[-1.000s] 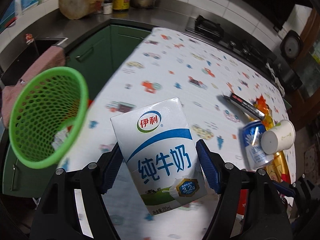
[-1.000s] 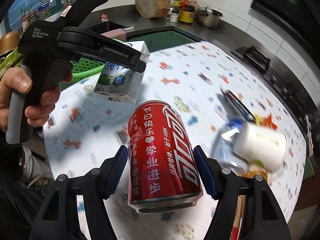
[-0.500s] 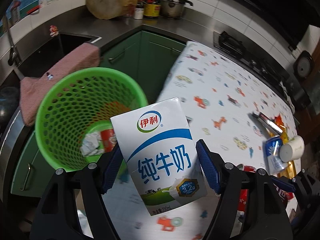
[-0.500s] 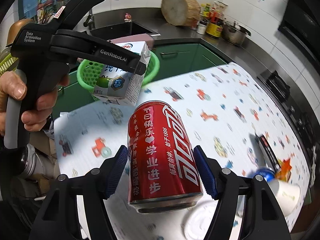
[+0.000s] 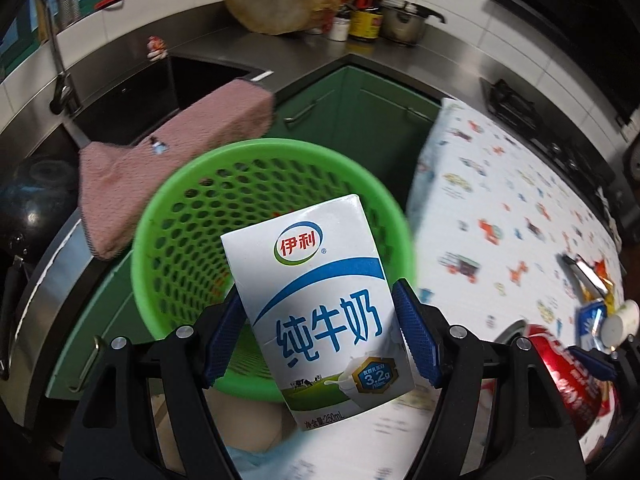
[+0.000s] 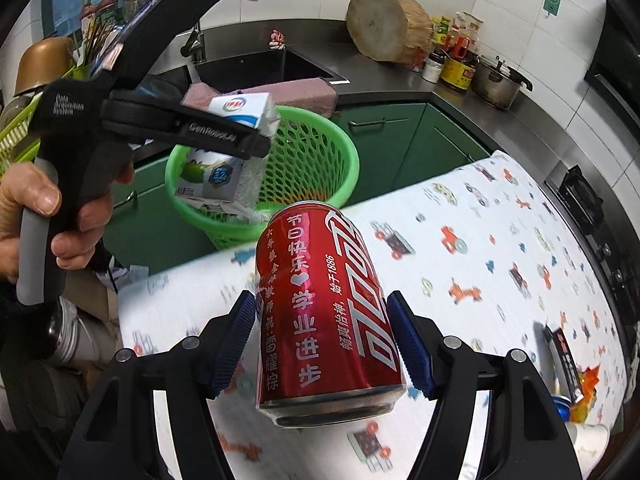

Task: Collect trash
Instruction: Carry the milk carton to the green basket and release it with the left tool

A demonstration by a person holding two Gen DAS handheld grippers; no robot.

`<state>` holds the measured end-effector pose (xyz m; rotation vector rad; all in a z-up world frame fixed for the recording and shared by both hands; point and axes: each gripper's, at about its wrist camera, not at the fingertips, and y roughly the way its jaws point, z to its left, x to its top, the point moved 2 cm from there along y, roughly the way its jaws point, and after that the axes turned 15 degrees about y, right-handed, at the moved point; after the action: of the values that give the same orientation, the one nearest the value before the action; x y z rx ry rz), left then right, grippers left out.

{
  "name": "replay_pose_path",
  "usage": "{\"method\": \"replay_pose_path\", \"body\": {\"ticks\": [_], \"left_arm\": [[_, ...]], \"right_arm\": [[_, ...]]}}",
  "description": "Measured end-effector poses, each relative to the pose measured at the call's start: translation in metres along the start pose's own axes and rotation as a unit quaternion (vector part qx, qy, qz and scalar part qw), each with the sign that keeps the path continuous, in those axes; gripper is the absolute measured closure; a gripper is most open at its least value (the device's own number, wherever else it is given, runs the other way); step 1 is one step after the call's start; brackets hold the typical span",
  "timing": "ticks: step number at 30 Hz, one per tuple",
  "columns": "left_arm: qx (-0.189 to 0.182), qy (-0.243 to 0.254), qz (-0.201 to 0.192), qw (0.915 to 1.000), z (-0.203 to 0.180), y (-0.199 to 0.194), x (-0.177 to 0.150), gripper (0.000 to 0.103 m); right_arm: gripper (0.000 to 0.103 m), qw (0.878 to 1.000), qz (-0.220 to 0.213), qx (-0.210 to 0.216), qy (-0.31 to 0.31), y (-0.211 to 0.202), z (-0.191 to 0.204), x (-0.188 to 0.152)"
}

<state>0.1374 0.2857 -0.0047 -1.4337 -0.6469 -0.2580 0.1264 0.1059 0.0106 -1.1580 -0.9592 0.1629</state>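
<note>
Trash bin first: green perforated basket (image 5: 188,216) stands off the end of the table, in front of the green cabinets (image 5: 352,120); its contents are mostly hidden behind the carton. Table (image 6: 500,240) carries a white cloth printed with small vehicles. Steel counter (image 5: 248,48) runs along the tiled wall, with a sink (image 6: 256,66), a pink towel (image 5: 176,152) draped over the sink edge just behind the basket, a round wooden chopping block (image 6: 380,28), condiment bottles and a pot (image 6: 494,84).

Milk carton (image 5: 324,292): white and blue, clamped between the blue pads of the left hand-held gripper (image 5: 320,332), upright with a slight tilt, held in the air over the near part of the basket's rim. In the right wrist view a person's hand (image 6: 44,220) grips the handle of that tool.

Red cola can (image 6: 324,316): clamped between the pads of the right hand-held gripper (image 6: 324,344), held in the air above the table end nearest the basket, base toward the camera.

Remaining trash at the far end of the table: a blue can (image 5: 592,320), a white paper cup (image 5: 620,320) on its side, an orange wrapper (image 6: 586,380) and a dark flat pack (image 6: 560,356), all close together.
</note>
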Motion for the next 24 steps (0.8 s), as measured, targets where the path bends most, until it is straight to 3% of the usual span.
{"method": "replay_pose_path", "body": {"ticks": [10,24], "left_arm": [[0.042,-0.023,0.029,0.9984,0.057,0.033,0.006,0.031],[0.063,-0.014,0.018,0.9977,0.074,0.036,-0.006,0.03]], "right_arm": [[0.037,0.999,-0.001,0.012,0.031,0.027,0.009,0.034],[0.037,0.998,0.01,0.029,0.053,0.07,0.024,0.061]]}}
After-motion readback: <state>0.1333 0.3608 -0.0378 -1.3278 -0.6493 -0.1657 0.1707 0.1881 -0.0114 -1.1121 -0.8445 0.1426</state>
